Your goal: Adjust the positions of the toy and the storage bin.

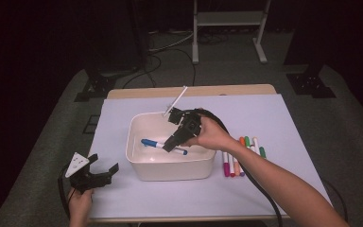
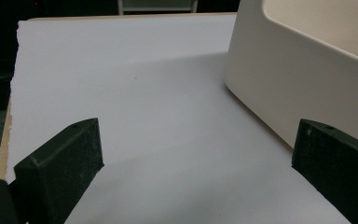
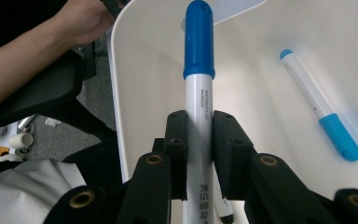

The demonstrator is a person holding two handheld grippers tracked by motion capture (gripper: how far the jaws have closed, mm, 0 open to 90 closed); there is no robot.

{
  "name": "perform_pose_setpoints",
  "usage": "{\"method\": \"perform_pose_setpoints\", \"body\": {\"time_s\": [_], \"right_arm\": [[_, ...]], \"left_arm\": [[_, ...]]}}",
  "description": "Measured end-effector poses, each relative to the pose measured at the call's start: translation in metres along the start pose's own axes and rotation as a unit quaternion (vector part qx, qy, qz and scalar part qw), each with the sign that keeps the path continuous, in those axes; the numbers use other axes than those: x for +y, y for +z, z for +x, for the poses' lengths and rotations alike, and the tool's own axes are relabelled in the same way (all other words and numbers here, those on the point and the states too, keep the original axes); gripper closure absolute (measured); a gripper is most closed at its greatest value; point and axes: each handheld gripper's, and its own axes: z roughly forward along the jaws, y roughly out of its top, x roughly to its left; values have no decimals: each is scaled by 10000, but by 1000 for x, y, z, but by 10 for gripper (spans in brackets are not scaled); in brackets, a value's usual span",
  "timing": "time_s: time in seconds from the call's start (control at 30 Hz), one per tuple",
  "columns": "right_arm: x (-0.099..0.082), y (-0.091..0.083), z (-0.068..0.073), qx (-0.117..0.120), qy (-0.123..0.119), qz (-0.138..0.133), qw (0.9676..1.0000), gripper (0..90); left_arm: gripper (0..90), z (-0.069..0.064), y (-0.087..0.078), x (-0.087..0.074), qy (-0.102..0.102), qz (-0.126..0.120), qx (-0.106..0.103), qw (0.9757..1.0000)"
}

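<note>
Right gripper [image 3: 199, 135] over the bin, jaws clamped on a blue-capped marker [image 3: 198, 70].

Marker barrel white, printed "WATERCOLOR MARKER"; smaller characters lower down, possibly not Latin, unreadable. It is held above the white bin [image 3: 135, 93], where a second, lighter blue marker [image 3: 319, 112] lies on the floor. Loose coloured markers [image 1: 238, 158] lie right of the bin. Left gripper [image 2: 196, 158] spread wide, holding nothing, beside the bin wall.

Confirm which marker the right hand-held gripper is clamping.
The dark-blue-capped marker, pinched between the right hand-held gripper's jaws over the white bin. The light-blue-capped marker lies loose in the bin; the other markers lie on the table beside it.
</note>
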Motion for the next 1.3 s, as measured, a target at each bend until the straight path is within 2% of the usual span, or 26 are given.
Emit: {"method": "perform_pose_setpoints", "body": {"time_s": [0.17, 0.47, 0.83, 0.9, 1.1, 1.3], "right_arm": [[2, 16, -3, 99, -9, 230, 9997, 756], [3, 33, -8, 79, -59, 526, 9986, 755], [2, 53, -8, -19, -192, 995, 9949, 749], [2, 55, -7, -76, -180, 1068, 9941, 722], [2, 50, -7, -140, -167, 1002, 9947, 688], [-1, 28, -1, -180, -243, 683, 9972, 661]], "left_arm": [[6, 0, 0, 0, 12, -10, -3, 10000], [6, 0, 0, 0, 15, -13, -6, 10000], [5, 0, 0, 0, 11, -14, -11, 10000], [6, 0, 0, 0, 6, -11, -13, 10000], [6, 0, 0, 0, 2, -16, -10, 10000], [5, 0, 0, 0, 0, -13, -6, 10000]]}}
